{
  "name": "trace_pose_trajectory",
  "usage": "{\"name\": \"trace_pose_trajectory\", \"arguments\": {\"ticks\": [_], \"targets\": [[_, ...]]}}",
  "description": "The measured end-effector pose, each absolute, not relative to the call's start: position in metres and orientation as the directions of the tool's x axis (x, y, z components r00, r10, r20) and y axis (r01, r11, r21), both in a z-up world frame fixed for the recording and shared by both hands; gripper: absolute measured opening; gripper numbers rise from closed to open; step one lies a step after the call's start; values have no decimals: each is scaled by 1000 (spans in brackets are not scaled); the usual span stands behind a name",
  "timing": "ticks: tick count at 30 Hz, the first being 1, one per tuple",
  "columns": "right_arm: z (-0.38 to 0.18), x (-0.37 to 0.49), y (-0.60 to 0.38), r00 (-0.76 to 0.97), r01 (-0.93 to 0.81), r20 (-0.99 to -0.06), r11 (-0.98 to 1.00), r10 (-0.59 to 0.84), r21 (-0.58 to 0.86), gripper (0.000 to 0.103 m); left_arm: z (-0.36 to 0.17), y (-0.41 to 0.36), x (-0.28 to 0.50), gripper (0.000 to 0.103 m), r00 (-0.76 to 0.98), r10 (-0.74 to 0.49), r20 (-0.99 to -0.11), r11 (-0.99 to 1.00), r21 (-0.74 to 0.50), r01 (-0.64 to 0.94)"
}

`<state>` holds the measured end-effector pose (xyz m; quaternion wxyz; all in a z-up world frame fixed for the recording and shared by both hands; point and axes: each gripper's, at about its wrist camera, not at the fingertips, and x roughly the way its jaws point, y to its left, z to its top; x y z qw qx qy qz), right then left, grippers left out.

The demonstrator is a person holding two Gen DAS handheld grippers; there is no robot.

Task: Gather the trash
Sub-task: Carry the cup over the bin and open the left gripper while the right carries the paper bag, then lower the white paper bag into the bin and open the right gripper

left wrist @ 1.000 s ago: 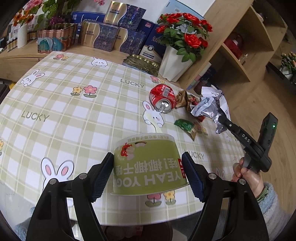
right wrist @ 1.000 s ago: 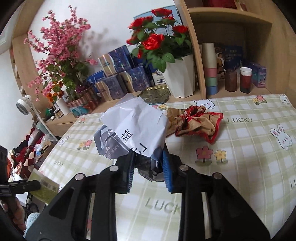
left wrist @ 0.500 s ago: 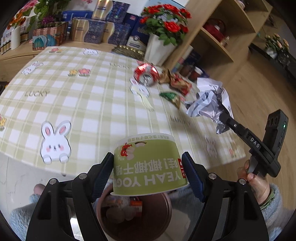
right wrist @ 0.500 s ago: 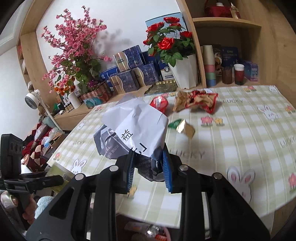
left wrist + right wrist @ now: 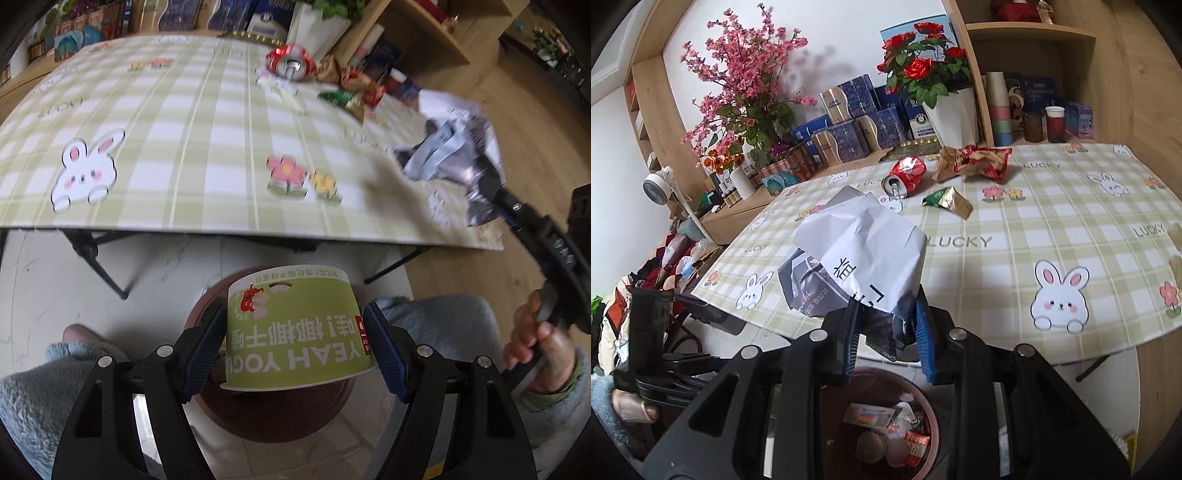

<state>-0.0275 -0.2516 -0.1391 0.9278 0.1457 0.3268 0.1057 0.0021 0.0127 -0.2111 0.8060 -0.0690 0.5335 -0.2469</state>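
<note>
Where both grippers hovered over the table [image 5: 207, 122] a second ago, left gripper [image 5: 295, 345] clamping yogurt cup [image 5: 295, 332] and right gripper [image 5: 888, 332] clenching crumpled paper [image 5: 864, 251] now overhang the bin [image 5: 923, 402].

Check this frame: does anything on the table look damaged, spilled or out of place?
Yes. A crushed red can lies on its side on the tablecloth, mouth toward the near edge, with no spill visible. Beside it sit a crumpled brown-and-red wrapper and a small green-and-gold wrapper. All are uncollected litter.

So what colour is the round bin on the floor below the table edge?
Reddish-brown round bin, clearest in the right wrist view.
</note>
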Motion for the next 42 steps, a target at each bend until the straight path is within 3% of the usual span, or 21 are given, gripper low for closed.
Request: {"name": "trace_pose_trajectory", "arguments": {"ticks": [7,10,19,30,42], "targets": [[-142,-36,-251,755,-103,-586,935,295,339,30,-221,13,1,76,291,-463,-837,875,-379,302],[-143,-38,-250,750,-108,-590,935,299,337,30,-217,16,2,84,310,-464,-830,878,-384,285],[-148,-42,-238,713,-154,-615,931,336,331,29,-185,43,6,94,439,-418,-795,908,-358,217],[-159,-43,-208,629,-249,-664,914,404,321,30,-144,103,7,97,601,-284,-747,949,-310,63],[-200,-48,-168,448,-335,-779,890,439,309,30,-152,118,6,97,614,-230,-755,959,-282,13]]}}
